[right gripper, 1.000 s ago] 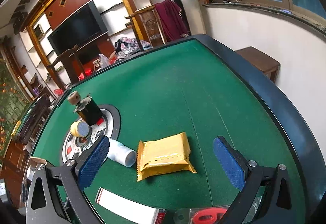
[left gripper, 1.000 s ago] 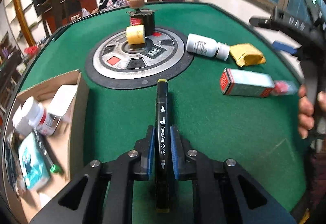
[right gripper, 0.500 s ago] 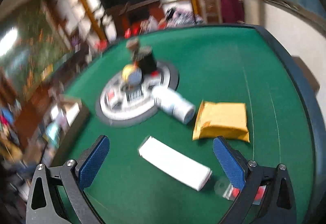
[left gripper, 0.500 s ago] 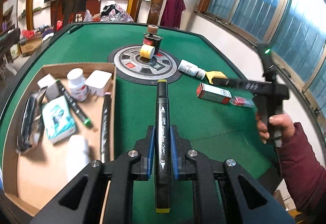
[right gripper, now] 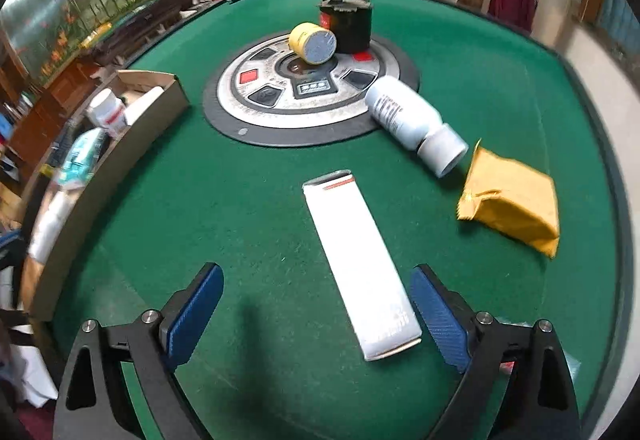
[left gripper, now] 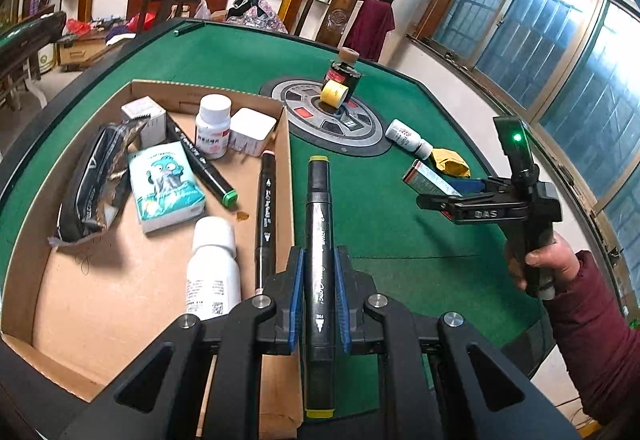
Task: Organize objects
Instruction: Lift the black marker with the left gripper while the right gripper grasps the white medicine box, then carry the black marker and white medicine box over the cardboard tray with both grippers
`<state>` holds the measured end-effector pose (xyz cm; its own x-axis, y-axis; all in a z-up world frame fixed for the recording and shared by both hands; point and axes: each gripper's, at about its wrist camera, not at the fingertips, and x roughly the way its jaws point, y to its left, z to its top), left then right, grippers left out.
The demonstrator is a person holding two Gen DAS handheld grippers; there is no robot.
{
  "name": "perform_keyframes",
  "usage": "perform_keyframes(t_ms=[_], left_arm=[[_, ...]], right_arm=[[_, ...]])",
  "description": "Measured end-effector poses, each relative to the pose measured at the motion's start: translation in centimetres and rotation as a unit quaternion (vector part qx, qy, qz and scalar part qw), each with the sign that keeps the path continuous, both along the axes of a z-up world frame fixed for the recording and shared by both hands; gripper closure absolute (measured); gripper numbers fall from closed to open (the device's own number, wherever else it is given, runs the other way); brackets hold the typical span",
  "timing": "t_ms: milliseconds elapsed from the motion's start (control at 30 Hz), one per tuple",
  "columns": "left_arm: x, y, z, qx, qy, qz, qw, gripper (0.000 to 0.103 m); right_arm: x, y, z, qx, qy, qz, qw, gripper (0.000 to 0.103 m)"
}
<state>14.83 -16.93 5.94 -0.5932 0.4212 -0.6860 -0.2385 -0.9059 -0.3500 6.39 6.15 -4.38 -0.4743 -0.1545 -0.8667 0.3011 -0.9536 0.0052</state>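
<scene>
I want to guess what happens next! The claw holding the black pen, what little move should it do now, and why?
Probably slide a bit leftward over the cardboard box before opening: the left gripper is shut on the black marker, which hangs roughly above the box's right wall, and other markers already lie inside.

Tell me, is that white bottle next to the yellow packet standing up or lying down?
Lying down. The white bottle rests on its side on the green felt, cap end pointing toward the yellow packet, its body leaning against the round centre panel's rim.

"DAS" on right hand-held gripper [left gripper: 448, 200]; marker [left gripper: 319, 240] print too small to read.
</scene>
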Motion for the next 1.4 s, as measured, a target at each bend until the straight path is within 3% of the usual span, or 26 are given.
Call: perform_keyframes(t_ms=[100,133,167,233,267,300,500,700,933,1300,1367,1400], left_arm=[[0.4,-0.3,0.0,0.000,0.004,0.000,1.0000,0.088],[0.5,-0.4,0.0,0.000,0.005,0.002,1.0000,0.088],[0.6,-0.7,0.0,0.001,0.006,0.004,1.0000,0.088],[0.8,-1.2,0.0,0.005,0.006,0.010,0.9999,0.088],[0.9,-1.5,0.0,0.006,0.007,0.012,0.9999,0.088],[1.0,-1.7,0.0,0.007,0.008,0.015,0.9998,0.088],[1.6,-3.9,-0.2,0.023,0.007,0.035,0.9991,0.088],[2.4,-6.9,0.5,0.038,0.022,0.067,0.9968,0.088],[2.6,-10.8,1.0,0.049,0.021,0.110,0.9925,0.088],[2.6,-12.7,-0.1,0.046,-0.005,0.145,0.9883,0.088],[3.0,-13.2,0.1,0.049,-0.002,0.154,0.9869,0.081],[3.2,-13.6,0.4,0.050,0.001,0.160,0.9858,0.073]], right_arm=[[-0.5,-0.2,-0.3,0.023,0.011,-0.018,1.000,0.007],[-0.7,0.0,-0.4,0.025,0.013,-0.022,0.999,0.013],[-0.9,0.0,-0.5,0.031,0.015,-0.031,0.999,0.021],[-1.2,0.6,-0.5,0.003,0.006,-0.046,0.999,0.063],[-1.2,0.8,-0.4,-0.007,0.003,-0.055,0.998,0.072],[-1.1,1.0,-0.3,-0.009,0.004,-0.063,0.998,0.074],[-0.1,2.1,0.6,-0.098,-0.005,-0.088,0.991,0.074],[2.0,0.4,3.0,-0.195,-0.015,-0.068,0.978,0.073],[3.3,-6.3,5.5,-0.241,-0.024,0.001,0.970,0.073],[3.7,-16.9,4.7,-0.267,-0.071,0.078,0.958,0.073],[3.7,-18.7,4.5,-0.269,-0.082,0.091,0.955,0.072],[3.7,-19.6,4.2,-0.271,-0.089,0.098,0.953,0.072]])
